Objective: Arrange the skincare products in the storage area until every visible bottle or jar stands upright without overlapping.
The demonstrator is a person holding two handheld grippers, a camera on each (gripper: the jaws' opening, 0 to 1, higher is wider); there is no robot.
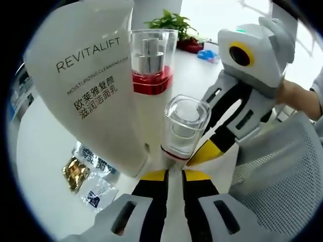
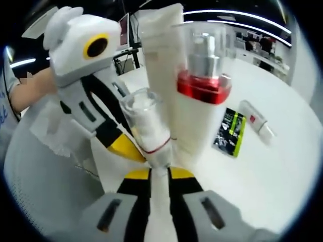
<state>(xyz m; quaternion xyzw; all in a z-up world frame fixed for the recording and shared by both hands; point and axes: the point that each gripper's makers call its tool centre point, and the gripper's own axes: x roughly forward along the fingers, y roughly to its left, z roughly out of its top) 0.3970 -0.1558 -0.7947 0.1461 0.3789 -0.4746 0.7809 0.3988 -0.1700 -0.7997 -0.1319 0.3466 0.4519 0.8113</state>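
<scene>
In the left gripper view, two small packets point(image 1: 83, 174) lay flat on the white table point(image 1: 35, 151) at the far left, one gold and one clear. Just right of them stood a big white tube point(image 1: 91, 75) with the word REVITALIFT on it. Its long side ran up and down, leaning a bit to the left. Behind it, a red bottle point(image 1: 151, 60) with a clear cap stood upright. A small clear bottle point(image 1: 184, 126) with a red ring stood near the middle, its clear cap pointing up. The left gripper point(image 1: 175, 174) came up from the bottom, its jaws almost together just below the small bottle. I could not tell if they pinched it. The right gripper point(image 1: 202, 154) reached in from the right, and its yellow tip touched the small bottle low down. A green plant point(image 1: 171, 22) stood far back on the table.

In the right gripper view, the left gripper point(image 2: 132, 151) came in from the left, its yellow tip against the small bottle point(image 2: 144, 121). The right gripper point(image 2: 159, 174) had its jaws close together right under that bottle; I could not tell if it held it. The tube point(image 2: 161, 50) and the red bottle point(image 2: 204, 65) stood upright just behind, close enough to crowd it. Farther right, a dark packet point(image 2: 230, 132) and a little white tube point(image 2: 256, 118) lay flat on the table point(image 2: 282, 166).
</scene>
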